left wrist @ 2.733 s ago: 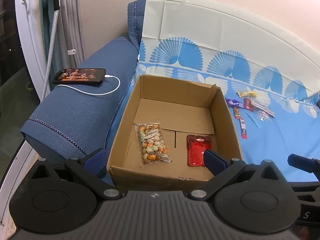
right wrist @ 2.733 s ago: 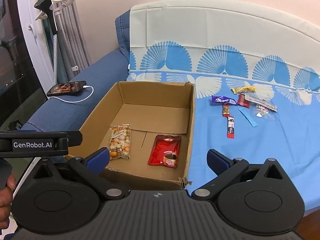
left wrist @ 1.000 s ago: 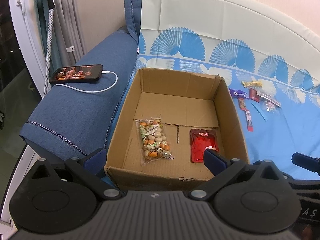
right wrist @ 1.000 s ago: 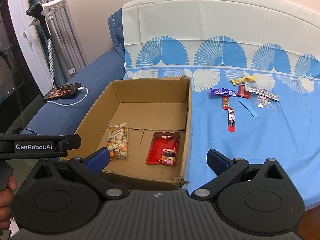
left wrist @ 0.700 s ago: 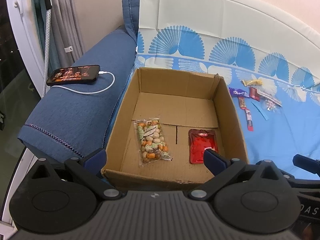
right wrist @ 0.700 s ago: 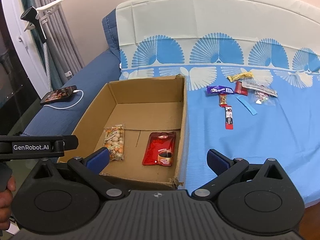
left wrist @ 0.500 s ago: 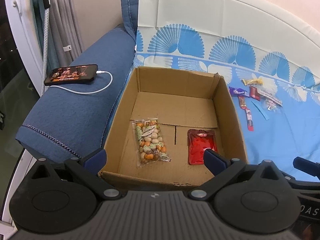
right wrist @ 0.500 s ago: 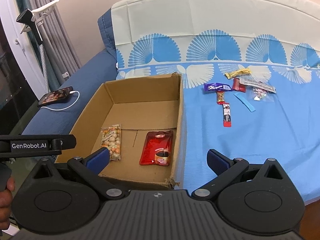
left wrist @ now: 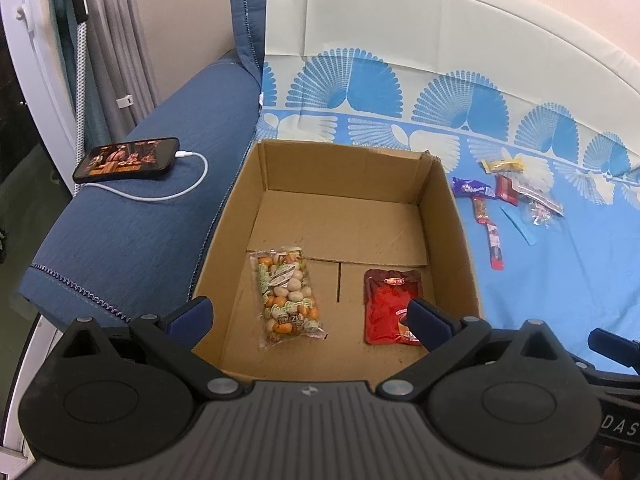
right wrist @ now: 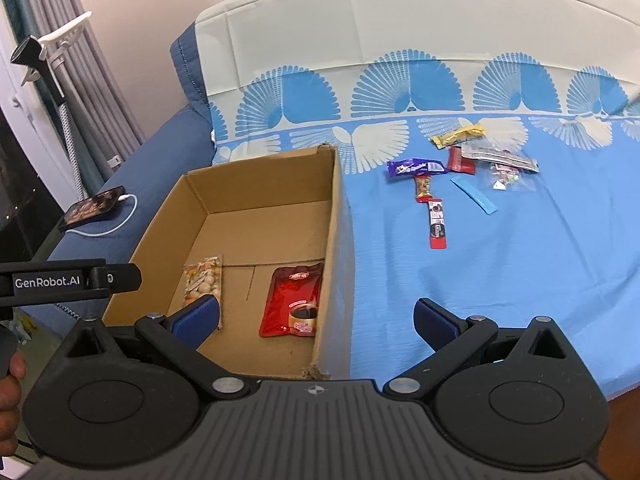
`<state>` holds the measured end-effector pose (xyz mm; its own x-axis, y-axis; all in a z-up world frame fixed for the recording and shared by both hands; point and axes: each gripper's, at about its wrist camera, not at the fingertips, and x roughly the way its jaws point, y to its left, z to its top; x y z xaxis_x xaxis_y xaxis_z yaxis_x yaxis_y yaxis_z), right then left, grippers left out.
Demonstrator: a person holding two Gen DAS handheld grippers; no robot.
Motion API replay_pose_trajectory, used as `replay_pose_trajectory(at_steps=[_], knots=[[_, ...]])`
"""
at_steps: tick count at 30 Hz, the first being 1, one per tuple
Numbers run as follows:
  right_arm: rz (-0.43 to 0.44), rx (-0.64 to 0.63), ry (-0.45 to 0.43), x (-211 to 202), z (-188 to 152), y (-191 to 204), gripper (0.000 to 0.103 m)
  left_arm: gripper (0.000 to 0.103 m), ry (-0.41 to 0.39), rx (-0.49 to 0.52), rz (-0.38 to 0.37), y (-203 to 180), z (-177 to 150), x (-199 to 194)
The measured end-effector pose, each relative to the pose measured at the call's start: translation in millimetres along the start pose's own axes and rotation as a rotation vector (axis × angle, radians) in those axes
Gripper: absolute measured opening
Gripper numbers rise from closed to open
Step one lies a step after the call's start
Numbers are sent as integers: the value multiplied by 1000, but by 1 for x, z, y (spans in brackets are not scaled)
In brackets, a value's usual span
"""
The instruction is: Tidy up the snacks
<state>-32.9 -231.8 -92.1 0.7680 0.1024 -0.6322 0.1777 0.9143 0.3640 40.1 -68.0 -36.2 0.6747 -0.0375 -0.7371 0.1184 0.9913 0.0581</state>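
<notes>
An open cardboard box (left wrist: 456, 216) (right wrist: 338, 216) sits on a blue sheet. Inside lie a clear bag of mixed nuts (left wrist: 286, 292) (right wrist: 202, 282) and a red coffee pouch (left wrist: 390, 304) (right wrist: 294, 300). Several small snacks lie on the sheet to the right of the box: a purple bar (right wrist: 416, 168), a yellow bar (right wrist: 458, 136), a long red stick (right wrist: 437, 224) and a clear candy bag (right wrist: 506, 176). My left gripper (left wrist: 310, 316) is open and empty over the box's near edge. My right gripper (right wrist: 316, 318) is open and empty over the box's near right corner.
A phone (left wrist: 126, 160) with a white charging cable lies on the blue sofa arm (left wrist: 120, 236) left of the box. Curtains and a white stand (right wrist: 48, 52) are at the far left. The left gripper's body (right wrist: 68, 280) shows in the right wrist view.
The right gripper has moved right and a little forward, so the loose snacks sit nearer the view's middle. The left gripper has barely shifted. Both stay open and empty.
</notes>
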Motion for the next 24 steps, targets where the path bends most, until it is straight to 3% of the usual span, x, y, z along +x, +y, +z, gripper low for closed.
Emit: replay_pose_trajectory(at_steps=[24], knots=[[-65, 96, -14, 11, 17, -57, 103, 103, -1, 53, -56, -51, 27, 19]])
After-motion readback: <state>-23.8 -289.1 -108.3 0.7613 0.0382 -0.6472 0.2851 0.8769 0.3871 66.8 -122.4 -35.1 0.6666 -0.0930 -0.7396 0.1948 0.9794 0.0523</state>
